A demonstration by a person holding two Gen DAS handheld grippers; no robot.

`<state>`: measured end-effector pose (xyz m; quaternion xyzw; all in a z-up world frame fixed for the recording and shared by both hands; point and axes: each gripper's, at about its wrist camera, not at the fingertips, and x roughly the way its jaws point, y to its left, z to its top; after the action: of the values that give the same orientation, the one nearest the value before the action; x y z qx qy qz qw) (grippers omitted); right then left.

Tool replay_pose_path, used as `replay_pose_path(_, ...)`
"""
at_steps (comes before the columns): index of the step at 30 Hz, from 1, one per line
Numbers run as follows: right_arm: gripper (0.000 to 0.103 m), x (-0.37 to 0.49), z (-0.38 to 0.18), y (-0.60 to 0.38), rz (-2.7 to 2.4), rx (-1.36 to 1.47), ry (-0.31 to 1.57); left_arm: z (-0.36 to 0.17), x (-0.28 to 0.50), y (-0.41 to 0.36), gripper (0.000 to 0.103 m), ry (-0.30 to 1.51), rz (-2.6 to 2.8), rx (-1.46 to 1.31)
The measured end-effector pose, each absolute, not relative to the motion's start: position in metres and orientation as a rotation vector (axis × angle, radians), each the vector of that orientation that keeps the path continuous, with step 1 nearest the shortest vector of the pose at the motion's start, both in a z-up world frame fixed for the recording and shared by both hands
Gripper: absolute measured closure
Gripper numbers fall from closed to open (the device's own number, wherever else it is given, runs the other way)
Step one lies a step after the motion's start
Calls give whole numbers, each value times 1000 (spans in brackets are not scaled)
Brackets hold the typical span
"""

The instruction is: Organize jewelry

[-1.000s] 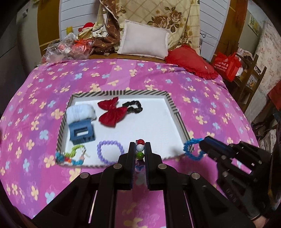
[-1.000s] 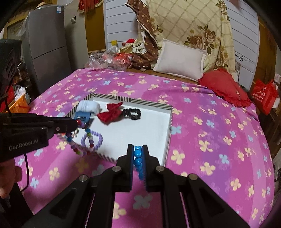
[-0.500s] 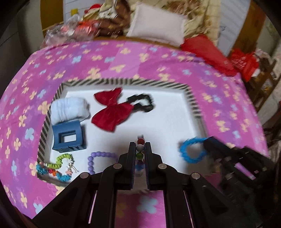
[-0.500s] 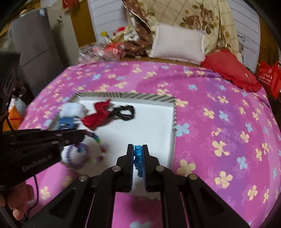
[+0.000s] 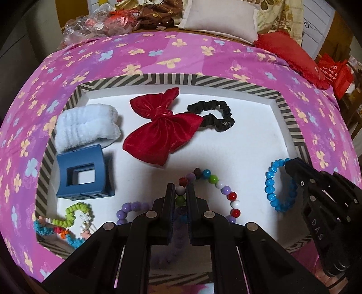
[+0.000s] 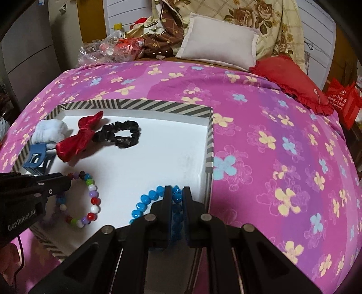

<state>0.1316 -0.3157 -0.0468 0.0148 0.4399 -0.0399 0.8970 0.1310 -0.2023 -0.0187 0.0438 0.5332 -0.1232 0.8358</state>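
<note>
both tools grip bracelets over the striped tray (image 5: pixel 291 126).

A home bedroom; floral bedspread (image 6: pixel 271 126), pillow (image 6: pixel 217 38), quilt (image 6: pixel 267 20).

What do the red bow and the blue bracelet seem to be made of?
Red bow: most likely satin-like fabric, because it shows a soft sheen and gathered folds. Blue bracelet: faceted translucent beads, probably plastic or glass; they glint, but the pictures do not settle which.
</note>
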Motion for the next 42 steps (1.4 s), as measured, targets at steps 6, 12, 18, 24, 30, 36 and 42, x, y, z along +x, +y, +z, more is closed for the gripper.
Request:
replay_pose_path(6,95,135,-46,-317,-98,38,875,-24,130,-206,89,1112,-239,122)
replay_pose_path(12,84,129,-43,-320,-84,90,852,-21,126,-207,89,1079,-229,138)
replay_pose_path(18,59,112,-30,-314,-77,101,816,-17,120,-206,86,1049,-223,154)
replay_pose_path(24,57,95,-22,-312,-70,121,803,-8,109,-202,72,1008,-234,140)
replay_pose_path(30,48,74,-17,-306,-72,131,786,3,93,-195,70,969,-225,140)
replay_pose_path(36,41,51,-12,-295,-73,141,769,13,71,-180,70,937,-215,122)
replay_pose_path(42,35,30,-12,-278,-64,146,771,17,46,-159,70,930,-191,99)
